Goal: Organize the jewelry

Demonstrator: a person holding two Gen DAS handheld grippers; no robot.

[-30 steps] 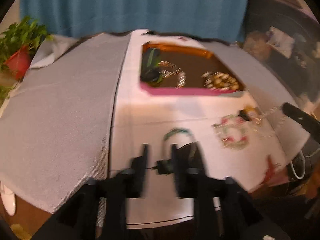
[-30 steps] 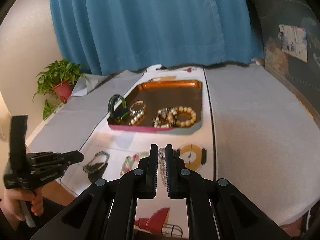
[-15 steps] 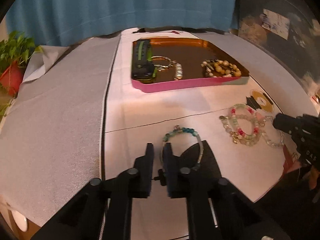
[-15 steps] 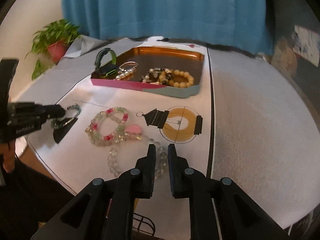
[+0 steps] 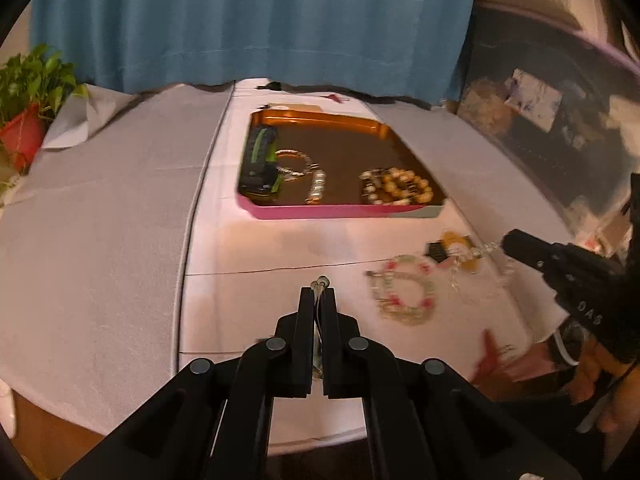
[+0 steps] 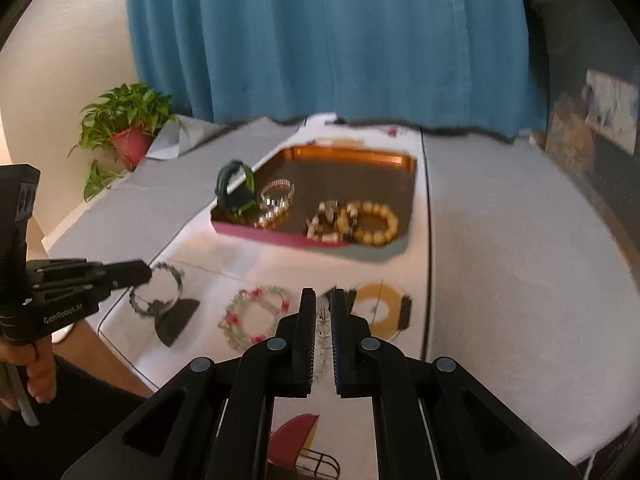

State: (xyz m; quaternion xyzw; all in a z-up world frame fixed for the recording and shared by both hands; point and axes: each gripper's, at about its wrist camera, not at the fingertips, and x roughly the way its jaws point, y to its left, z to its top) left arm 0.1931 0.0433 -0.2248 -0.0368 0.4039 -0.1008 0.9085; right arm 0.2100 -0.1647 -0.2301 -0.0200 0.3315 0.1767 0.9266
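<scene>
My left gripper (image 5: pixel 319 294) is shut on a teal bead bracelet (image 6: pixel 158 288), which hangs off the white cloth in the right wrist view; only one bead (image 5: pixel 321 282) shows past its tips. My right gripper (image 6: pixel 322 296) has its jaws closing on a clear bead bracelet (image 6: pixel 322 320), and the beads sit pinched between the pads. A pink and green bead bracelet (image 5: pixel 406 294) lies flat between the two grippers. Further back, the pink-rimmed tray (image 5: pixel 340 212) holds a green and black watch (image 5: pixel 260 160), a pearl bracelet (image 5: pixel 316 186) and a yellow bead bracelet (image 5: pixel 404 190).
Grey cloth (image 5: pixel 100 220) flanks the white runner on both sides. A potted plant (image 6: pixel 128 136) stands at the far left, with a blue curtain (image 6: pixel 320 40) behind the table. A person's hand (image 6: pixel 38 376) grips the left tool near the table's front edge.
The left gripper closed on the teal bracelet and lifted it off the cloth. The right gripper dipped to the cloth and rose again with the clear beads between its fingers.
</scene>
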